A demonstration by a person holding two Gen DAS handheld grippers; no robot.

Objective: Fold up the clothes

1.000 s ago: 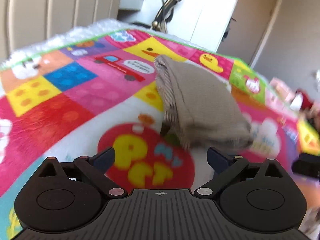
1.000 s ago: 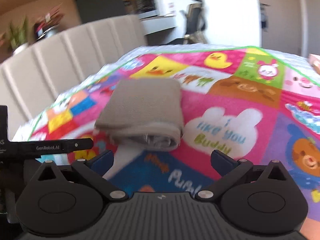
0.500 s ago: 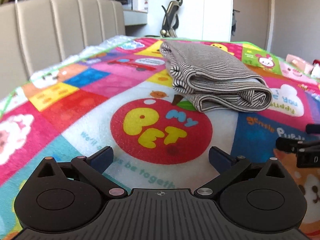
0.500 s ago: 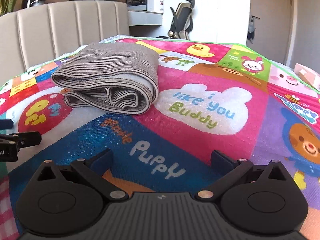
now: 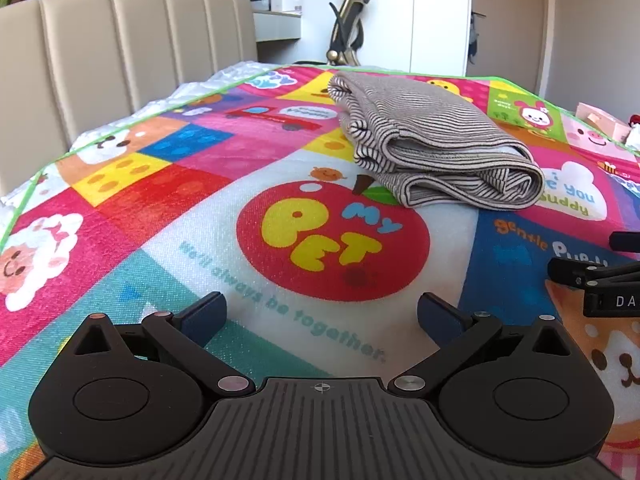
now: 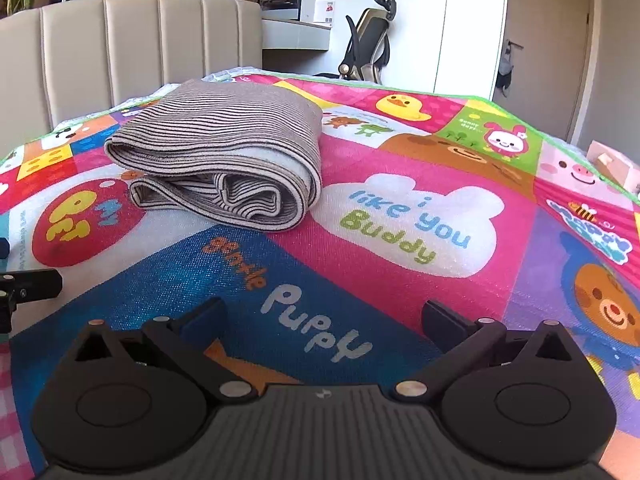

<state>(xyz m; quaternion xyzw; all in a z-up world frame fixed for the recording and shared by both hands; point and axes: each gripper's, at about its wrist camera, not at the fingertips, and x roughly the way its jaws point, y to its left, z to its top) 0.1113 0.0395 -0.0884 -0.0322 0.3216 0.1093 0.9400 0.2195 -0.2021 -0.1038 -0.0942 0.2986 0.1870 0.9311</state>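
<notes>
On the bright play mat (image 5: pixel 168 216), the striped top (image 5: pixel 436 152) lies folded into a bundle ahead of my left tongs (image 5: pixel 322 314) and right tongs (image 6: pixel 322 316), both spread wide and empty, apparently because the folding looks done.

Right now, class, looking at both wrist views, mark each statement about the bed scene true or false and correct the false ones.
1. The striped garment lies folded on the colourful play mat. True.
2. The left claw is shut on the garment. False: it is open, holding nothing.
3. The right claw is open. True.
4. The garment fully covers the red apple print. False: only its edge overlaps the leaf.
5. The garment lies beyond both claws' fingertips. True.
</notes>
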